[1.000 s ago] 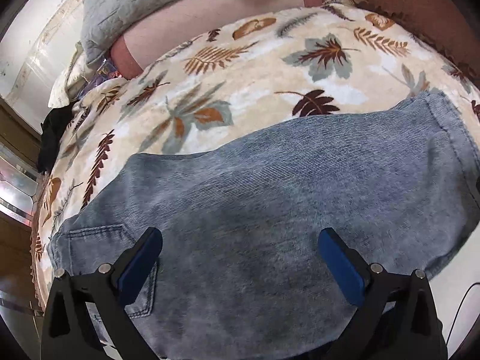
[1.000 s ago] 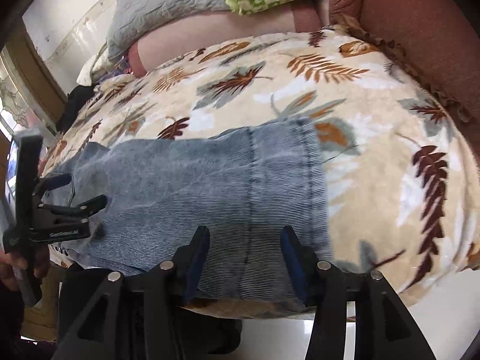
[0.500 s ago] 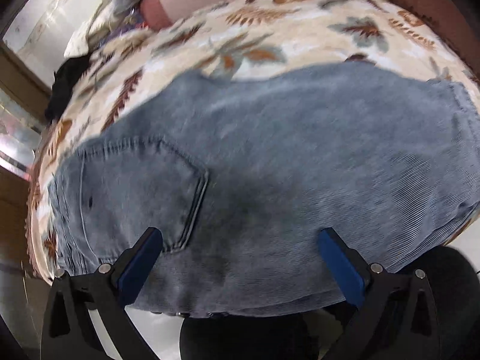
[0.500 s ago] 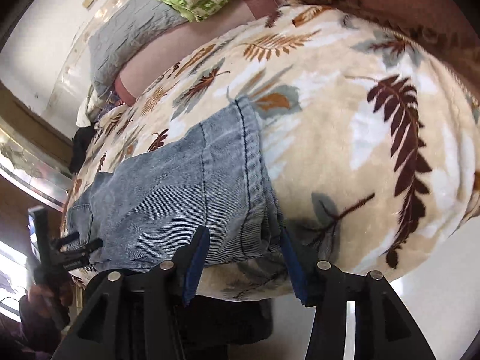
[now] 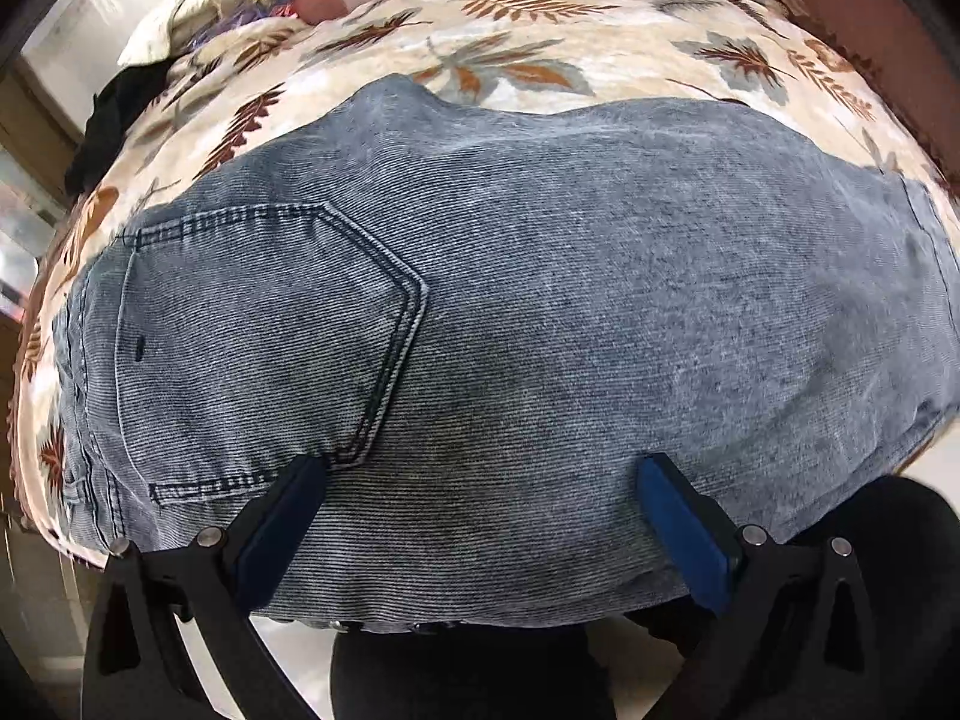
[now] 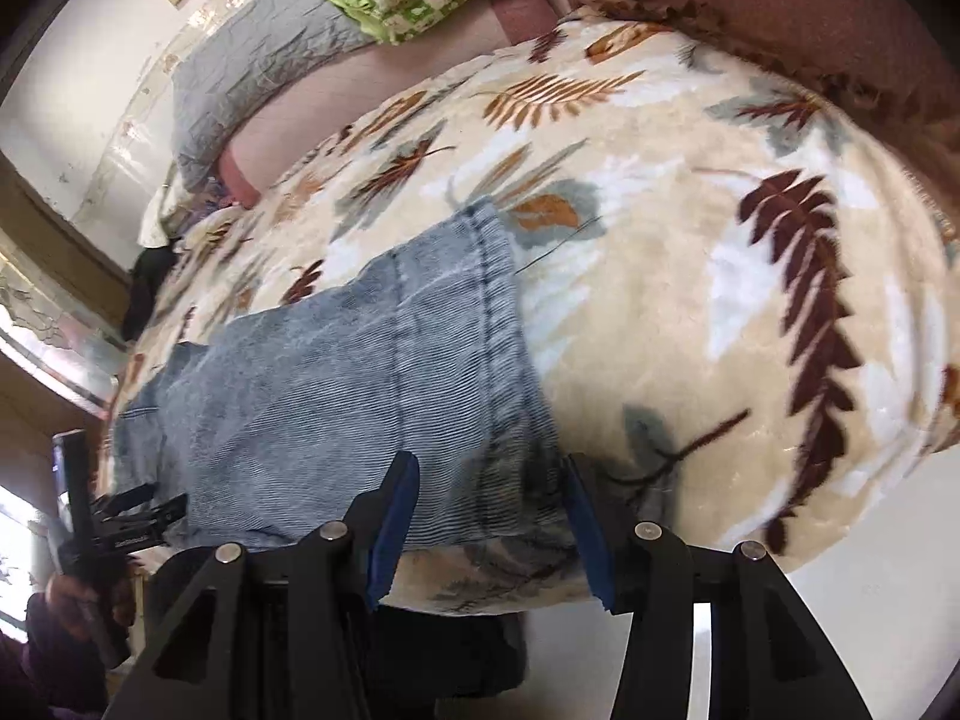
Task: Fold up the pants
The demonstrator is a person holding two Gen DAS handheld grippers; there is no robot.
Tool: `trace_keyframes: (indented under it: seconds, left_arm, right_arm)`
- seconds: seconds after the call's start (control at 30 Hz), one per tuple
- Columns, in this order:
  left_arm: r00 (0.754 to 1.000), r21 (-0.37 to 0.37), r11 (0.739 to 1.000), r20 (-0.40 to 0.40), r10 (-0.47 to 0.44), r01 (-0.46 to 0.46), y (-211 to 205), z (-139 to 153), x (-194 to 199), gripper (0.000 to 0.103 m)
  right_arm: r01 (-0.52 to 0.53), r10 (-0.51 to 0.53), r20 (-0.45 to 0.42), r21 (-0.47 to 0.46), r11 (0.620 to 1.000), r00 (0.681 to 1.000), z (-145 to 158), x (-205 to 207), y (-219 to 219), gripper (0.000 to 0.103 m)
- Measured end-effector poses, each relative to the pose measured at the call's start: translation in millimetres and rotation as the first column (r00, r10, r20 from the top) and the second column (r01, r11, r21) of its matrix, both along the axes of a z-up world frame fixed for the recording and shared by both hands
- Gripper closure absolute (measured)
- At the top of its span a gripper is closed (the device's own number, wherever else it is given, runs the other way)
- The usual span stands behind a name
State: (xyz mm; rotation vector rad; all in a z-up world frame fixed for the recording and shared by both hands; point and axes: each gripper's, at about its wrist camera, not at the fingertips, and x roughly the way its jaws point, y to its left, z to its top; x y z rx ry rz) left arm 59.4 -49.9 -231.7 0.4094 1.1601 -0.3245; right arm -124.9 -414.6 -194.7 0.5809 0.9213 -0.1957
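Closer now: jeans (image 5: pixel 540 312) on leaf-print blanket (image 5: pixel 540 42).

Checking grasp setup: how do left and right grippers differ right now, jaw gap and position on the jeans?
The left gripper stands wide open over the back pocket end; the right gripper has a narrower gap, straddling the hemmed cuff. Both hang over the near edge of the jeans, pads clamping nothing.
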Motion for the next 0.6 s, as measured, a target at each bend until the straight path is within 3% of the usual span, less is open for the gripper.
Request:
trace_keyframes:
  seconds: [0.13, 0.23, 0.37, 0.47, 0.6]
  left_arm:
    - [0.999, 0.004, 1.000, 0.032, -0.010, 0.010, 0, -3, -6, 0.000]
    - [0.999, -0.001, 1.000, 0.033, -0.005, 0.005, 0, -3, -10, 0.000]
    - [1.000, -0.007, 1.000, 0.025, -0.009, 0.010, 6, -2, -12, 0.000]
    - [1.000, -0.007, 1.000, 0.018, -0.018, 0.019, 4, -2, -10, 0.000]
    - [0.999, -0.009, 0.999, 0.004, -0.033, 0.033, 5, -1, -18, 0.000]
  right_arm:
    - [-0.038, 0.046, 0.063, -0.130, 0.991, 0.997, 26, 6, 21, 0.050]
    - [-0.188, 0.197, 0.053, -0.135, 0.973, 0.979, 28, 28, 55, 0.059]
    - [-0.337, 0.335, -0.042, -0.178, 0.925, 0.941, 14, 62, 105, 0.077]
    - [-0.422, 0.399, -0.143, -0.216, 0.880, 0.906, -4, 79, 138, 0.077]
    - [-0.458, 0.418, -0.207, -0.215, 0.862, 0.884, -15, 72, 141, 0.076]
